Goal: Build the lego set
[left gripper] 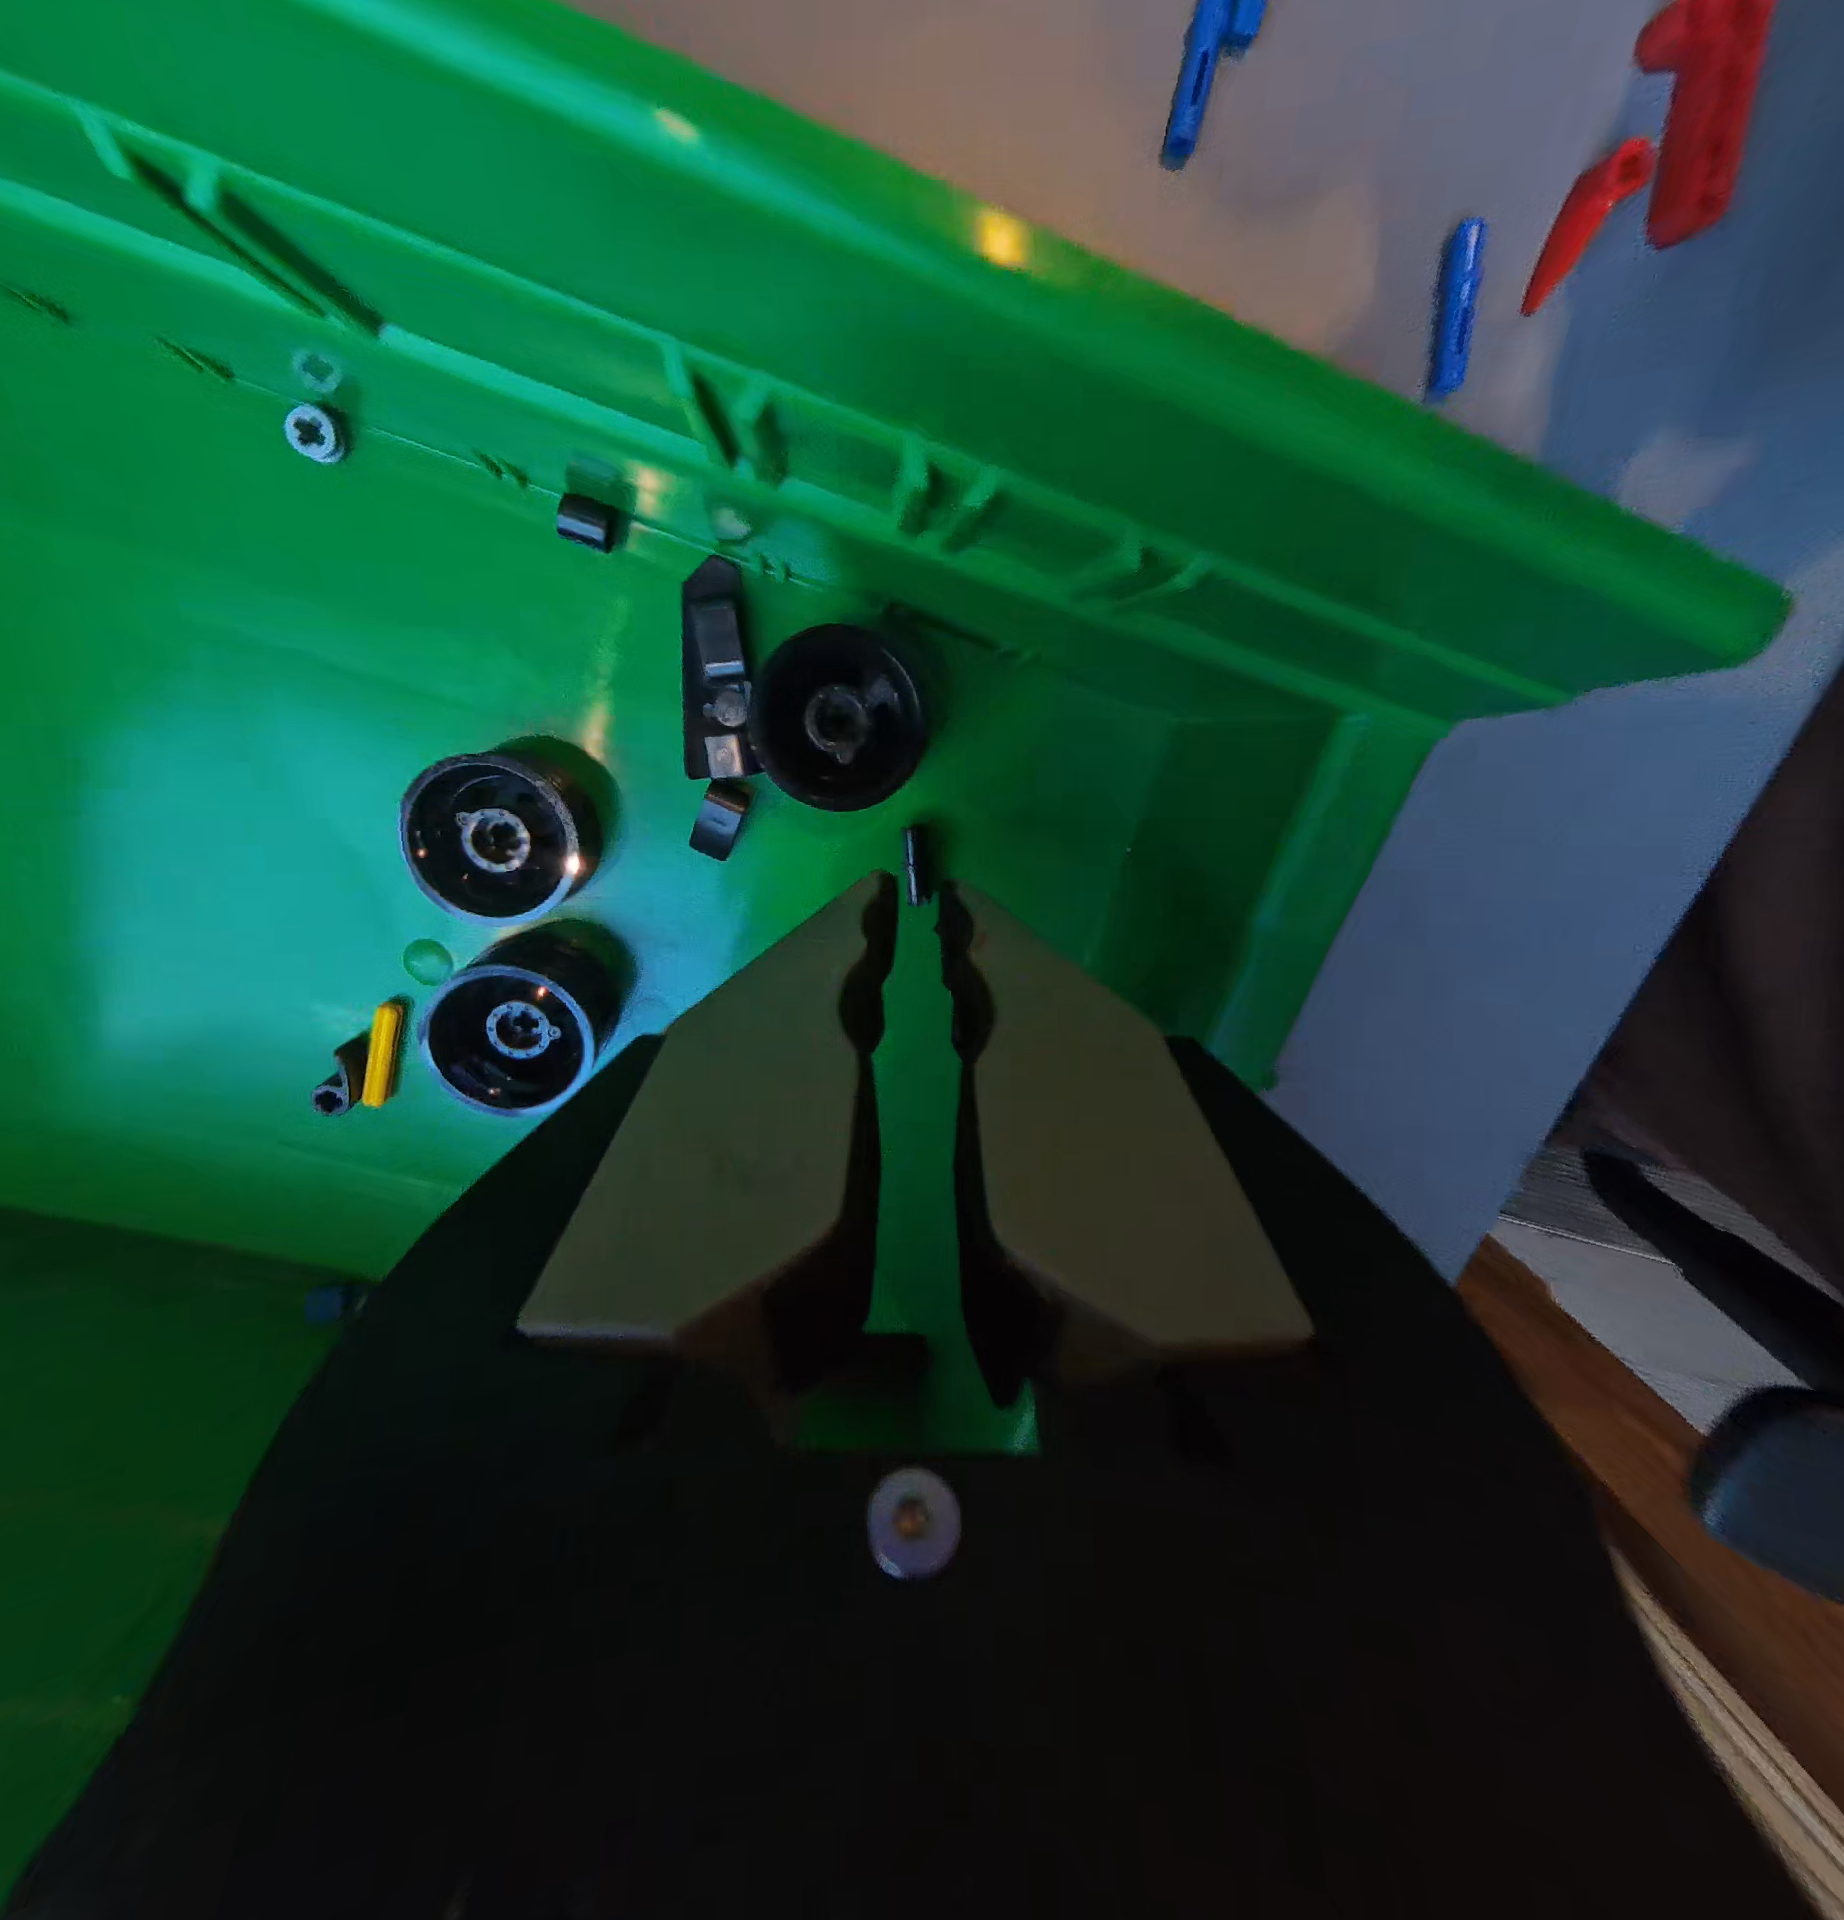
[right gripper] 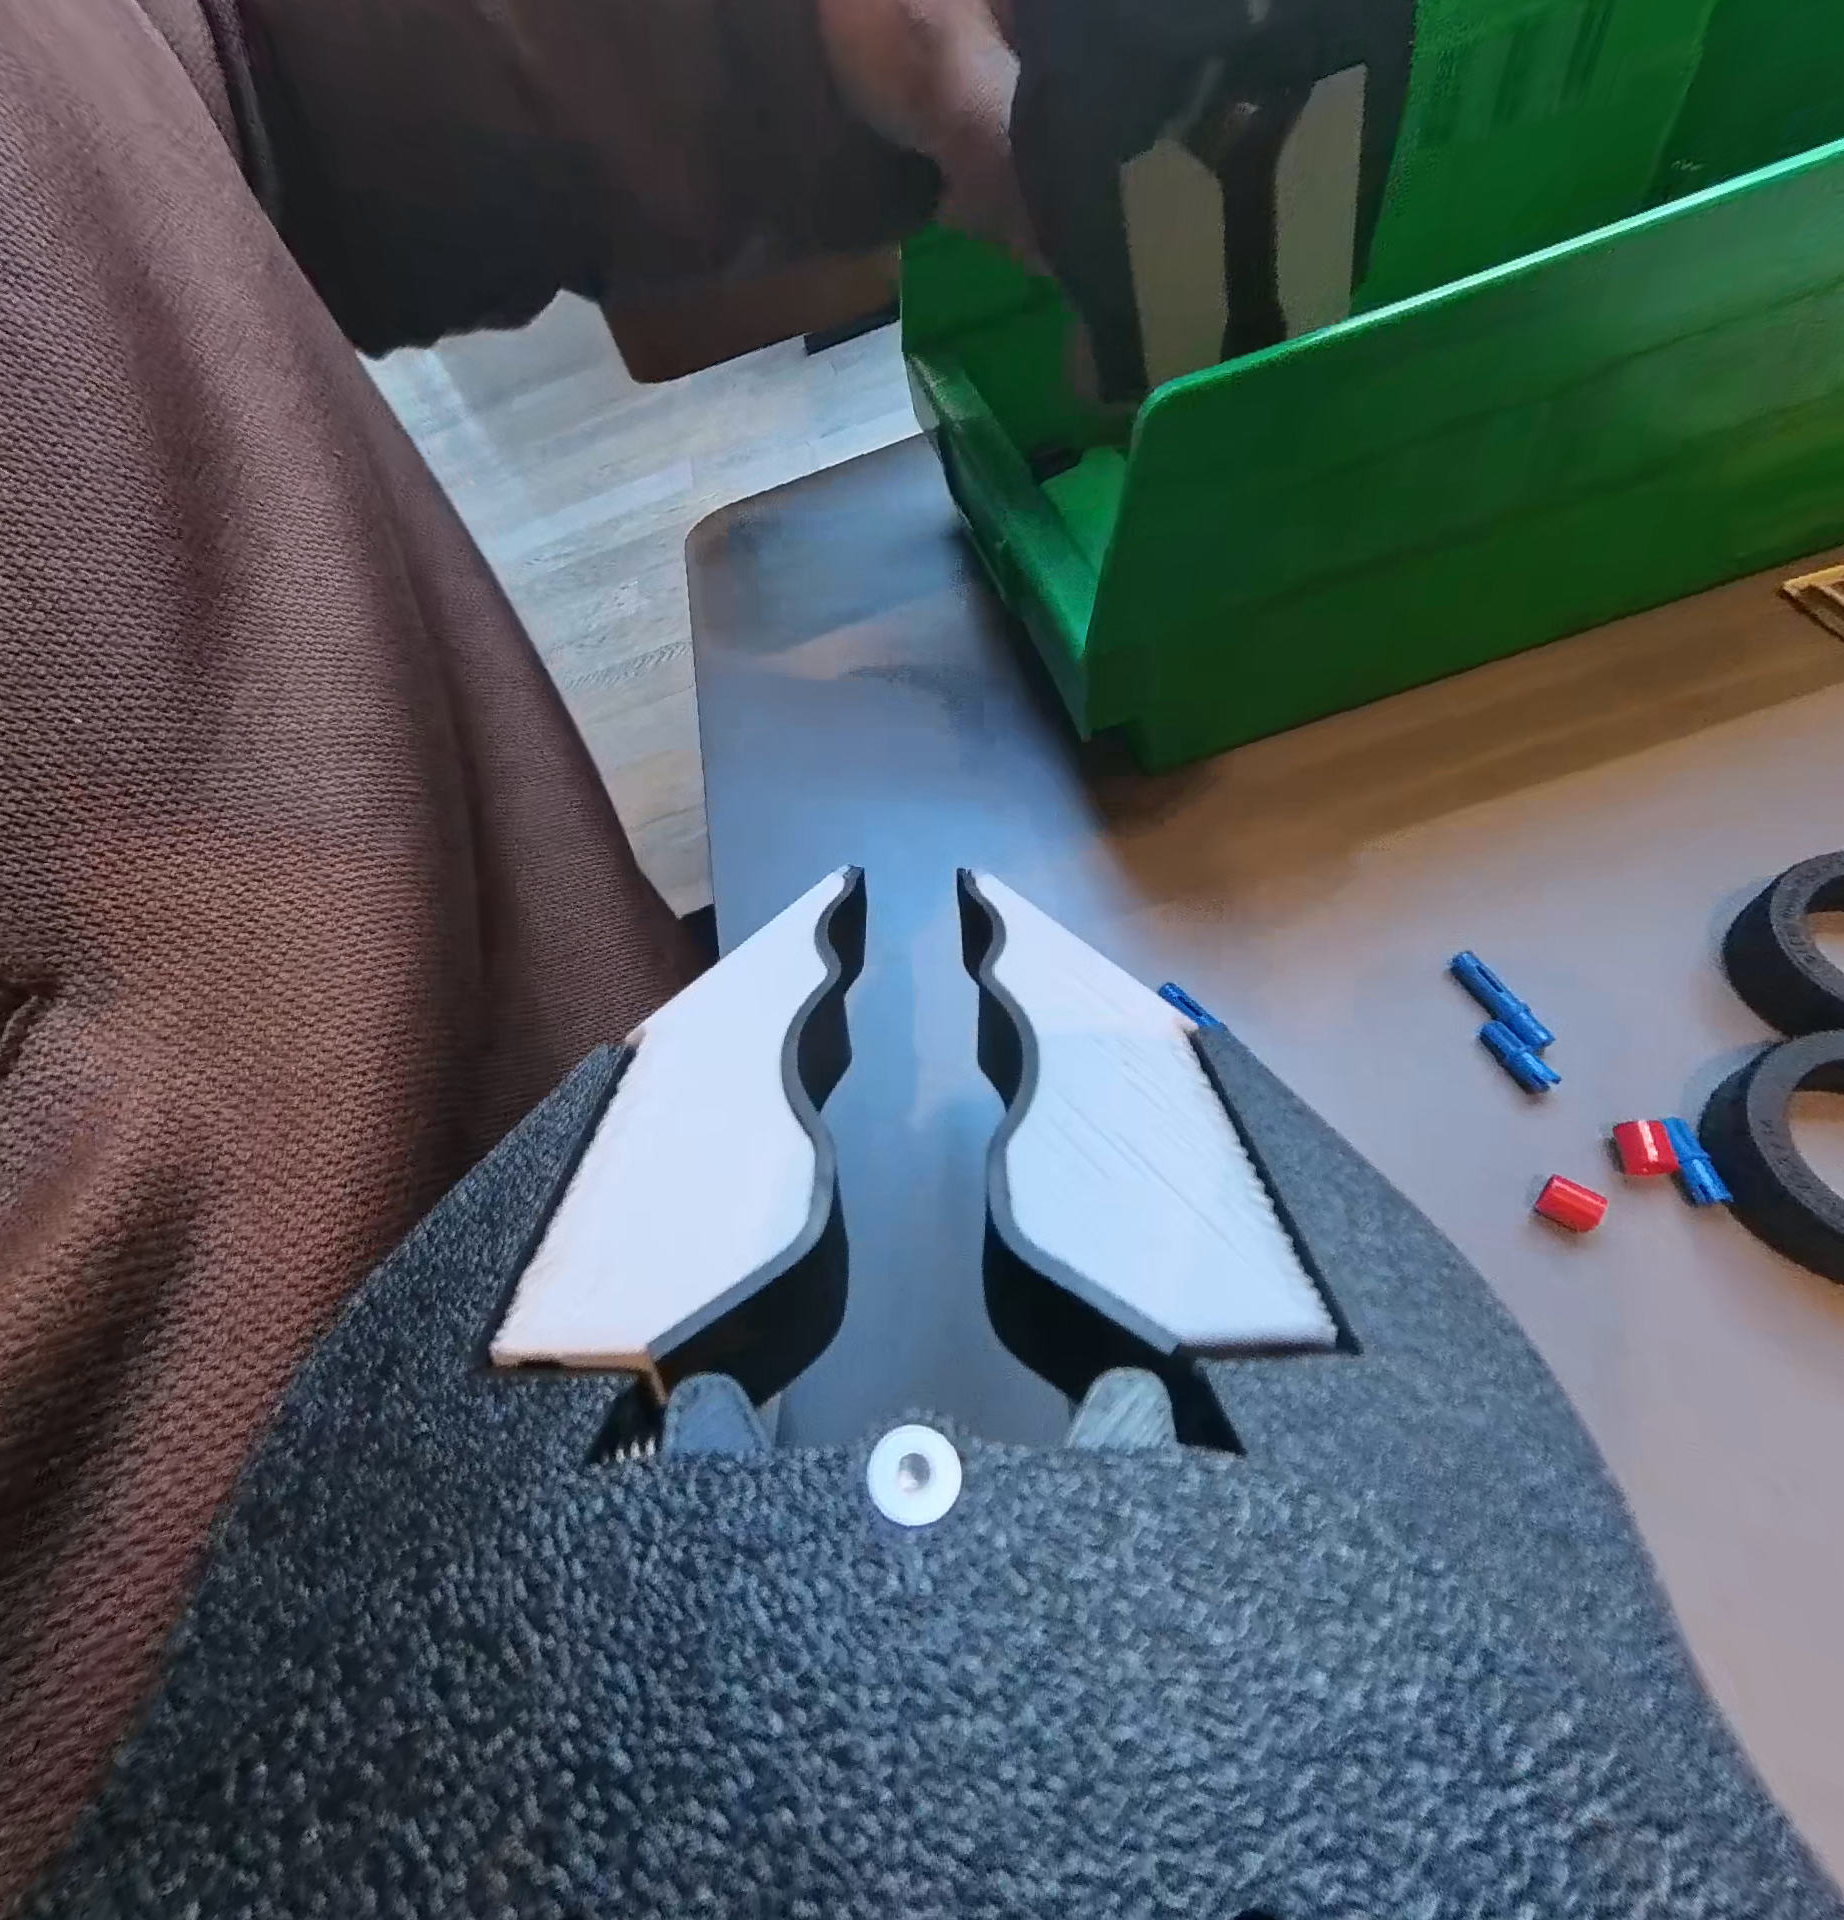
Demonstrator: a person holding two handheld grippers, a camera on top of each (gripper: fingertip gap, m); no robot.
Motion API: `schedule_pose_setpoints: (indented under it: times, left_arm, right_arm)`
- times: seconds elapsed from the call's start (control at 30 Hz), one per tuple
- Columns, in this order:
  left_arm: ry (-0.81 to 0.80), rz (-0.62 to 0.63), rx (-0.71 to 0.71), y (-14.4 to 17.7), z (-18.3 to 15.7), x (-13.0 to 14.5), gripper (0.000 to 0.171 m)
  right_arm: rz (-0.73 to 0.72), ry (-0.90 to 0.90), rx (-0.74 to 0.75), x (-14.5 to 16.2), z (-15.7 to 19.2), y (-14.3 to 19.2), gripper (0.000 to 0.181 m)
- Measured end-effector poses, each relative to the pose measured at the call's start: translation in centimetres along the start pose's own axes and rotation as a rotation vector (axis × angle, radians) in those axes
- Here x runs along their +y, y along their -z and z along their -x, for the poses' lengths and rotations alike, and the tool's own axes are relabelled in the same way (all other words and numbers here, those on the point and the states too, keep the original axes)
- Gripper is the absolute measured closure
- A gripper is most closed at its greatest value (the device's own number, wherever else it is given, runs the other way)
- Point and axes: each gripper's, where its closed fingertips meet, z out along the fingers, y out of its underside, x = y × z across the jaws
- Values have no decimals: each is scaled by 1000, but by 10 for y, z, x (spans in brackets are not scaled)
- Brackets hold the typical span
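Note:
My left gripper (left gripper: 916, 888) reaches into a green bin (left gripper: 1001, 416). Its jaws stand a narrow gap apart, with the end of a small black pin (left gripper: 916, 857) between the tips; the tips do not clearly clamp it. On the bin floor lie three black wheels (left gripper: 497, 836) (left gripper: 510, 1034) (left gripper: 840, 717), a black angled piece (left gripper: 712, 665) and a yellow piece (left gripper: 382, 1051). My right gripper (right gripper: 910, 883) is open and empty above the dark mat (right gripper: 845, 727) at the table's edge. The bin also shows in the right wrist view (right gripper: 1469, 540).
Two black tyres (right gripper: 1811, 956), blue pins (right gripper: 1505, 1003) and red bushes (right gripper: 1570, 1203) lie on the brown tabletop, right of my right gripper. Blue pins (left gripper: 1198, 83) and red pieces (left gripper: 1697, 125) lie beyond the bin. A brown sleeve (right gripper: 222, 727) fills the left. Across from one pair of fingers to the other is roughly 15 centimetres. It is some 5 centimetres from my left tips to the black angled piece (left gripper: 712, 665).

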Motion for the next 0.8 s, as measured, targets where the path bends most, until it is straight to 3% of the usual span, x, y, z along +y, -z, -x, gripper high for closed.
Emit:
schedule_pose_setpoints:
  times: [0.17, 0.47, 0.63, 0.8]
  left_arm:
    - [-39, 38, -134, -11, 8, 4, 168]
    - [1, 37, -167, -6, 13, 6, 171]
    - [49, -33, -257, 28, 18, 2, 171]
    - [-6, -161, -346, 75, -7, -38, 171]
  right_arm:
    - [3, 24, 11, 0, 2, 0, 165]
    - [-21, 46, 14, 0, 9, 5, 165]
    - [-50, 72, 55, -3, 15, 15, 167]
    - [-107, 97, 128, -8, 24, 41, 166]
